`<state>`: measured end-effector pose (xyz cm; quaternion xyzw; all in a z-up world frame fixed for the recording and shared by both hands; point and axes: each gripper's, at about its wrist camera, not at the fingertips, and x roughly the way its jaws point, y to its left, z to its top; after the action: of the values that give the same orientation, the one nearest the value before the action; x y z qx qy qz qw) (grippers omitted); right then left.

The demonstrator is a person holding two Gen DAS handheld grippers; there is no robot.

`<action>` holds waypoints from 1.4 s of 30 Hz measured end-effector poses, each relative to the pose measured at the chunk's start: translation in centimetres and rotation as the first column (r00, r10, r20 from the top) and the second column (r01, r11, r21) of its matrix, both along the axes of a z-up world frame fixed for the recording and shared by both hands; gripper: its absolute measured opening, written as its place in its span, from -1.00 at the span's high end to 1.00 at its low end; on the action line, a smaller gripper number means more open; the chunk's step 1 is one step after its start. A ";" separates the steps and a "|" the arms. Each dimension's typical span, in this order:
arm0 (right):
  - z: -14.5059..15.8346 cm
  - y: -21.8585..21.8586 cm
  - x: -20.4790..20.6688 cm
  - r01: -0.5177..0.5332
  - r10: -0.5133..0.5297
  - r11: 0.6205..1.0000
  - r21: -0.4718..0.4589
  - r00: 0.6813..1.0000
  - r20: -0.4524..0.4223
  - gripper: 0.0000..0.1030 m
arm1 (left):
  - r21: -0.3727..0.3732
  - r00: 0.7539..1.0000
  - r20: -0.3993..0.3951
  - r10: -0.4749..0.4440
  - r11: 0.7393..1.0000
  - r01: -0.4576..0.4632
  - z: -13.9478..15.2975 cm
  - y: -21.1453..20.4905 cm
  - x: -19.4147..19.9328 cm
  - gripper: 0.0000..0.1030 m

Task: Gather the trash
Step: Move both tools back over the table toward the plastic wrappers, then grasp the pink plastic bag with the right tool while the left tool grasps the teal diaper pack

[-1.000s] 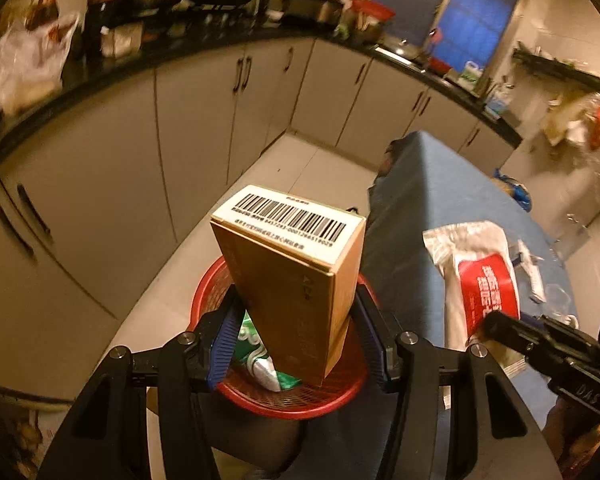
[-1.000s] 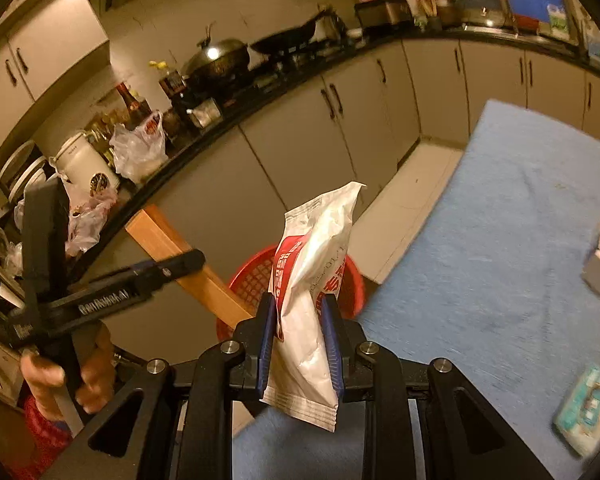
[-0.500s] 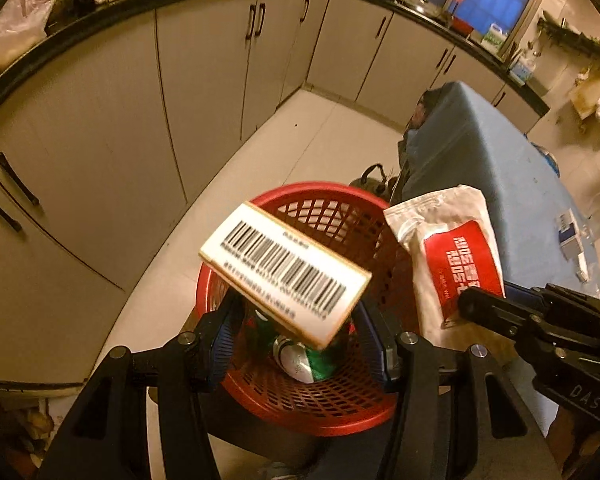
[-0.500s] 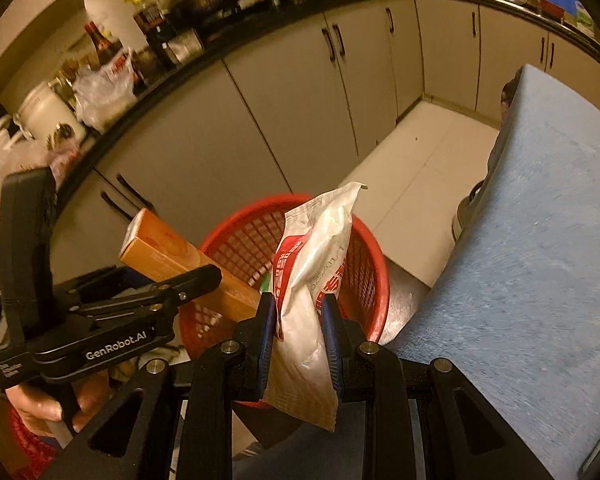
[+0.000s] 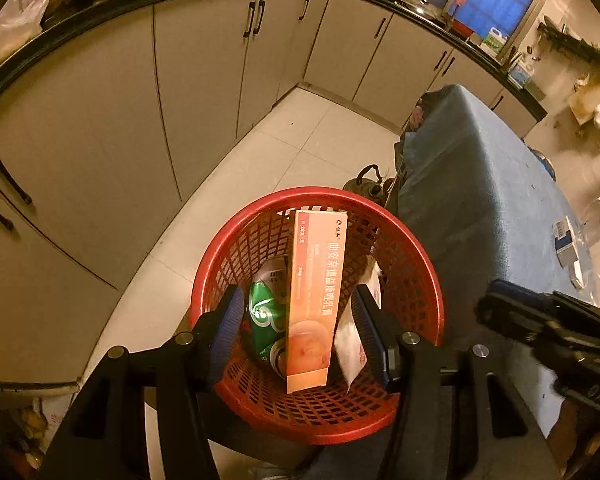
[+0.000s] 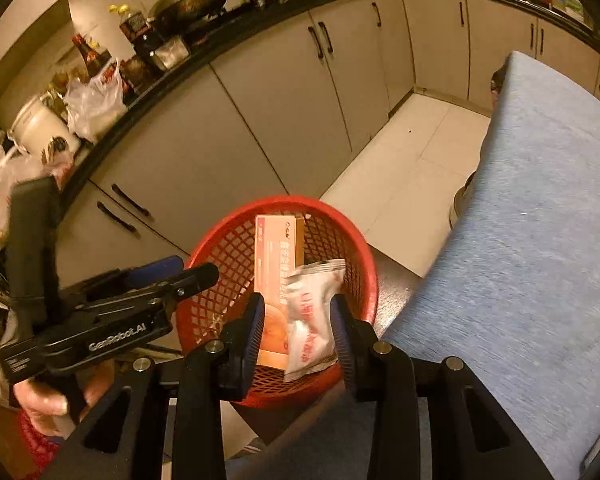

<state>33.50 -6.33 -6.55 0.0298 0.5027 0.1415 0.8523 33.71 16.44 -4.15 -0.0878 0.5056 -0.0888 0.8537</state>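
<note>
over a red basket [image 5: 416, 268] on the kitchen floor, the left gripper [image 5: 300, 324] is hanging with fingers standing apart, gripping nothing; the orange carton [image 5: 314, 300] is leaning inside the basket, free of both pads, a crushed green can [image 5: 264, 312] at its 9 o'clock. the right gripper [image 6: 298, 328], fingers just spreading, is showing the white snack packet [image 6: 312, 316] blurred between them, clear of the pads, inside the basket. a blue-covered surface [image 6: 540, 240] is lying at 3 o'clock.

"GenRobot.AI" in pale letters runs along the left gripper [image 6: 202, 276]; beside it, the orange box [image 5: 314, 300] in the red basket [image 5: 428, 292] carries Chinese characters.
</note>
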 end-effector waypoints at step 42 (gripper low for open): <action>9.2 -31.8 -23.9 0.522 -0.567 0.816 0.248 0.807 0.167 0.11 | 0.012 0.900 0.060 -0.432 0.902 0.433 5.1 -23.9 -16.7 -0.26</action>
<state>9.62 -38.18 2.62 0.2374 0.3533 -0.0600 0.9029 16.99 -7.44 0.97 0.0288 0.4861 -0.2790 0.8276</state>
